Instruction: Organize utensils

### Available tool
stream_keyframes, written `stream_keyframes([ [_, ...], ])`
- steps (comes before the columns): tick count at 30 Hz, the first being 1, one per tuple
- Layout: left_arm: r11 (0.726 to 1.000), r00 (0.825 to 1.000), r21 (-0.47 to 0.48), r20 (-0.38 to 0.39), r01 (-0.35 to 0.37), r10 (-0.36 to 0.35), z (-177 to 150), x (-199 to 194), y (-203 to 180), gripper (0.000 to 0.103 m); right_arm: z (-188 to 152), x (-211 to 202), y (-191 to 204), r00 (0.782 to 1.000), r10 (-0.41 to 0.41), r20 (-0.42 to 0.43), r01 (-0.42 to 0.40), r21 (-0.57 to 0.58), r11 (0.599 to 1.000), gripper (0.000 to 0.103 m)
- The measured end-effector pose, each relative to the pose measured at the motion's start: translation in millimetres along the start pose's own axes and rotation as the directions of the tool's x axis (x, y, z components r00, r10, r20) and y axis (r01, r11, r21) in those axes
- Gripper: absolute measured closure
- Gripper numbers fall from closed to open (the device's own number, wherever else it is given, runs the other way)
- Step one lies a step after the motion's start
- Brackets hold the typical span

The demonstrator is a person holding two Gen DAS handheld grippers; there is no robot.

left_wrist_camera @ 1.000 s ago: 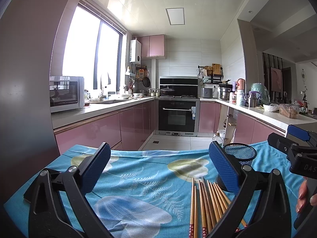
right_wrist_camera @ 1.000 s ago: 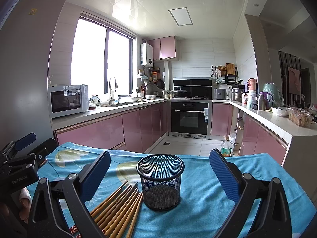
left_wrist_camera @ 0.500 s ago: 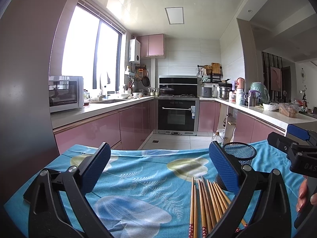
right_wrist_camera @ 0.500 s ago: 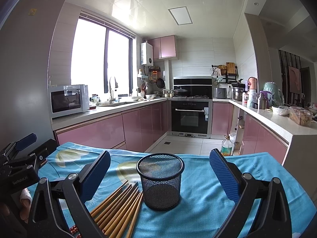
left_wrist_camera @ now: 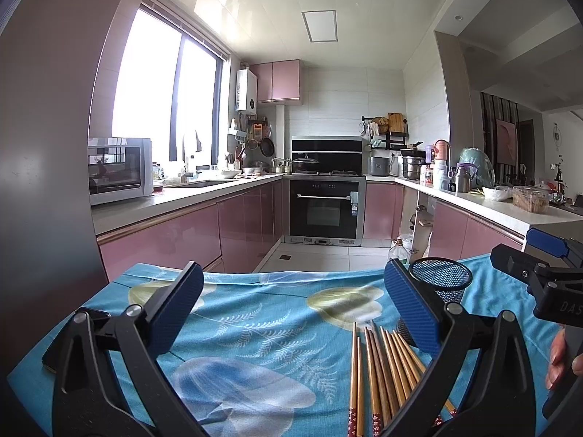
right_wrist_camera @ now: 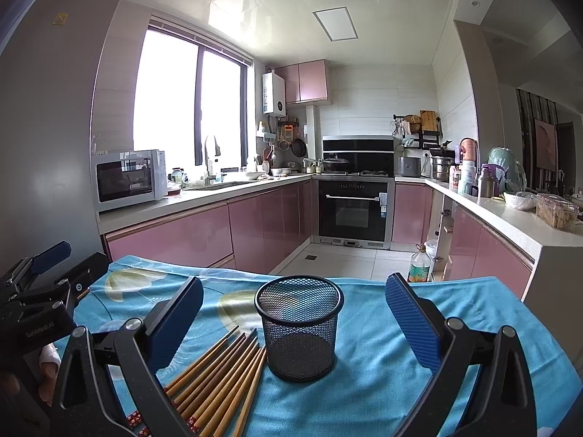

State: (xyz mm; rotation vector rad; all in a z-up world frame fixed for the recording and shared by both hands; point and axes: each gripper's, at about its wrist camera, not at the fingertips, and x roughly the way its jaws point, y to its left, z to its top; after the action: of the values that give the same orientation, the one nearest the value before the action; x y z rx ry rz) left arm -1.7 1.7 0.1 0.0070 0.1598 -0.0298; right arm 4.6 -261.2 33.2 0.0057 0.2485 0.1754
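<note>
Two grippers — left gripper [left_wrist_camera: 291,309] and right gripper [right_wrist_camera: 293,317] — hang released above the blue floral tablecloth [right_wrist_camera: 400,364], nothing grasped; bamboo chopsticks [right_wrist_camera: 218,375] lie fanned at lower left beside the empty mesh cup [right_wrist_camera: 299,327] at centre — pickup probably comes next, calling for closing on one.

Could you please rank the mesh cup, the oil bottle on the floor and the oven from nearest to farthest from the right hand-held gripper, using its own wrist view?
From the right hand-held gripper:
1. Mesh cup: on the tablecloth, between the open fingers.
2. Oil bottle: on the floor beyond the table's far edge, to the right.
3. Oven: built in at the kitchen's far wall.
</note>
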Motion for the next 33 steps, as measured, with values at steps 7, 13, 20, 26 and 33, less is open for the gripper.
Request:
stream_keyframes([
  [7,1.0,0.999,0.029,-0.049,0.012,-0.011,-4.8,8.4,-0.2,0.005,-2.1,5.2,2.4,0.999,0.018,-0.051,-0.019,-0.015,1.0,0.007],
  [13,0.996,0.979,0.051,-0.196,0.071,-0.06,-14.7,34.7,-2.2,0.006,-15.6,24.8,13.1,0.965,0.105,-0.241,-0.122,-0.057,0.991,0.034],
  [20,0.983,0.913,0.092,-0.394,0.158,-0.11,-39.4,72.4,-9.9,0.028,-52.0,60.1,29.2,0.865,0.127,-0.485,-0.181,-0.066,0.981,0.069],
  [26,0.965,0.84,0.098,-0.519,0.242,-0.158,-63.1,95.1,-19.1,0.031,-69.6,72.2,33.4,0.817,0.146,-0.558,-0.197,-0.031,0.98,0.07],
  [33,0.951,0.774,0.093,-0.608,0.294,-0.179,-76.1,110.0,-29.2,0.047,-78.0,84.3,35.5,0.781,0.125,-0.612,-0.197,-0.052,0.979,0.072],
])
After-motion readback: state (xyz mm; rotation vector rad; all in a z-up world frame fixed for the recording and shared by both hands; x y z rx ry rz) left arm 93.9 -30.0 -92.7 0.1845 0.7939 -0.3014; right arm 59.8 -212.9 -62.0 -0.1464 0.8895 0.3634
